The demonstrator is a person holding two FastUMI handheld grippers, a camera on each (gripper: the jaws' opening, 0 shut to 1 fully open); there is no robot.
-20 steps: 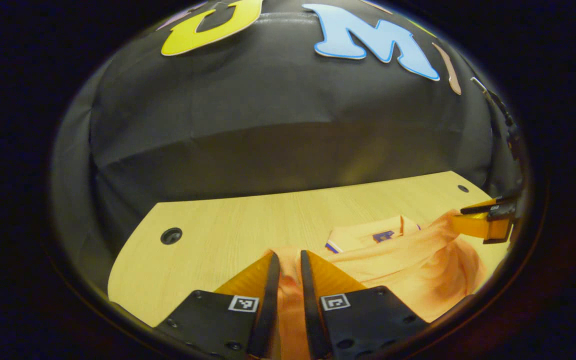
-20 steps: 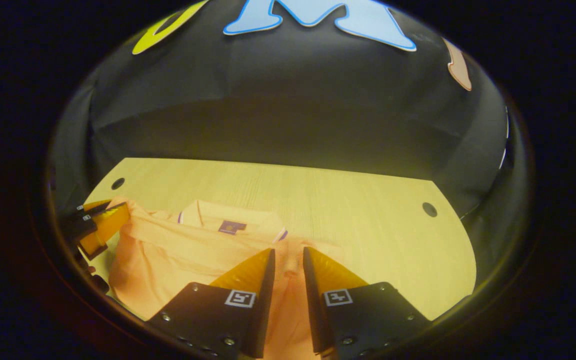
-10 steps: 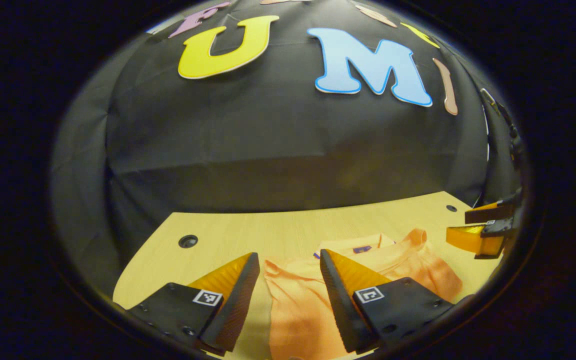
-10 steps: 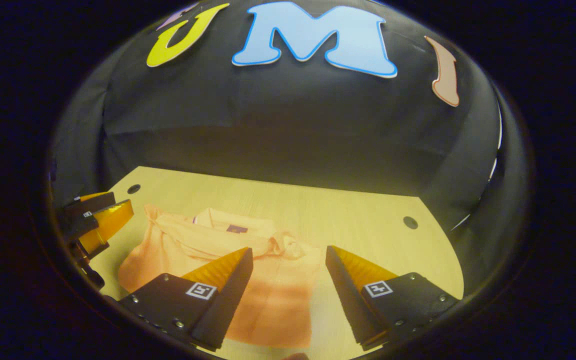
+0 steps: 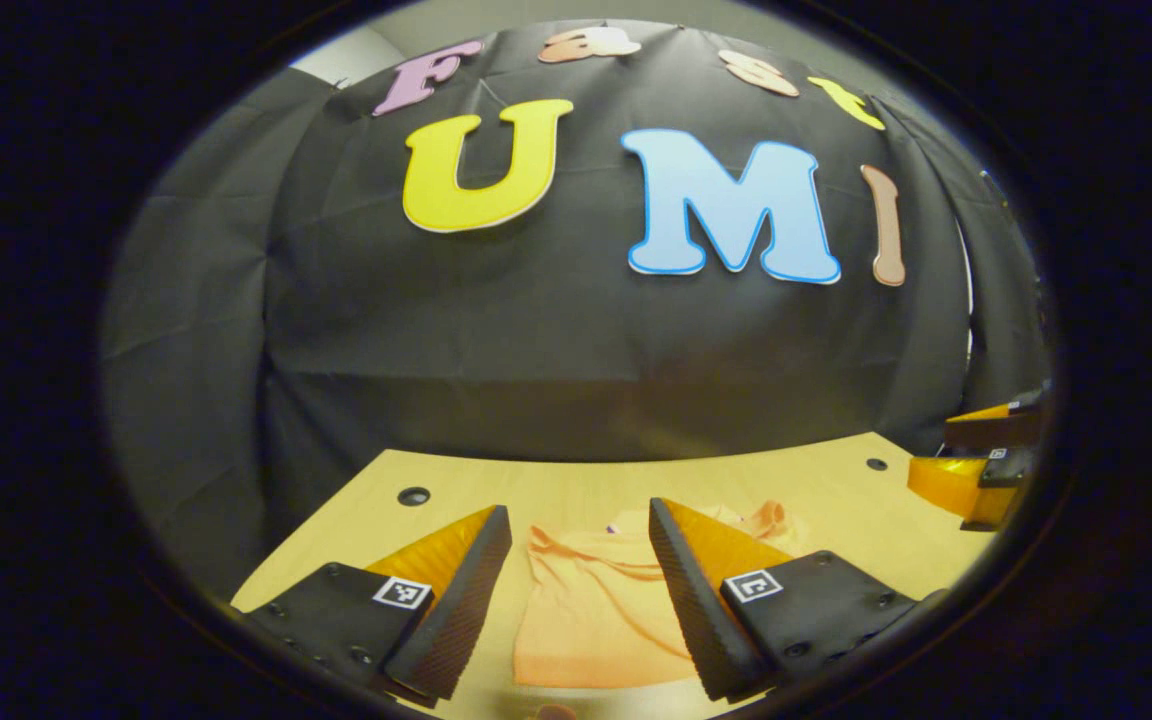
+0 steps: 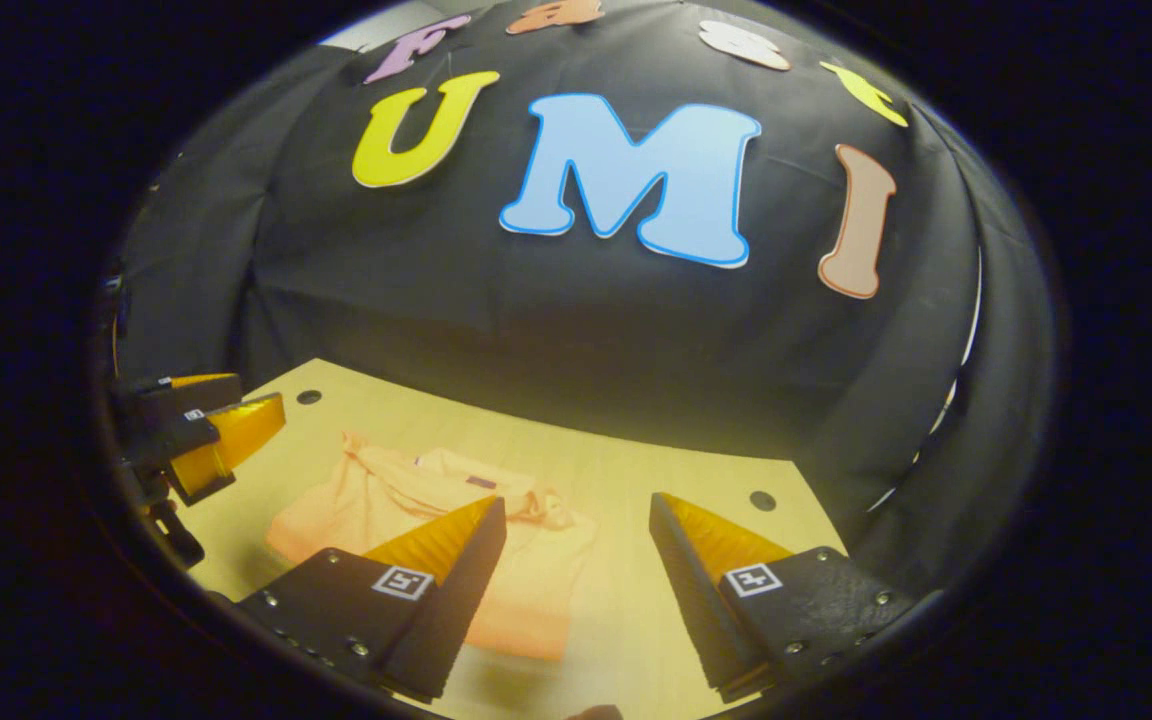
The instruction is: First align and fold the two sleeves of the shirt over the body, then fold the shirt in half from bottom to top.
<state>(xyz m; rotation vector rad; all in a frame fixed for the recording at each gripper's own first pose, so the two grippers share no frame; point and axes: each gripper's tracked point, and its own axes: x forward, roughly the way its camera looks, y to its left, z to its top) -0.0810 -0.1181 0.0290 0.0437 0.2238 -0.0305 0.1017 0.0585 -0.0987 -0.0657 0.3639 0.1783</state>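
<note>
Shirt (image 5: 601, 610) first: I see it lying folded on the desk (image 5: 836, 495), an orange bundle with its collar end toward the black cloth wall (image 5: 556, 350) and a straight folded edge nearest me. In the left gripper view it sits between and beyond my left tool (image 5: 576, 545), whose 2 fingers stand wide apart and hold nothing; the cloth is clear of both fingers. At the right edge of that view I can see my right tool, also spread, hovering above the desk, apart from the shirt.

In the right gripper view the shirt (image 6: 526, 600) lies left of centre on the desk (image 6: 626, 500), partly hidden behind one finger of my right tool (image 6: 576, 535). That tool is wide too, with bare desk showing in the gap between its fingers, gripping nothing. My left tool (image 6: 231, 435) shows at the left edge, raised off the desk and beside the shirt without touching it. I count 2 small round holes in the desk top, 1 near each far corner (image 6: 762, 500).
</note>
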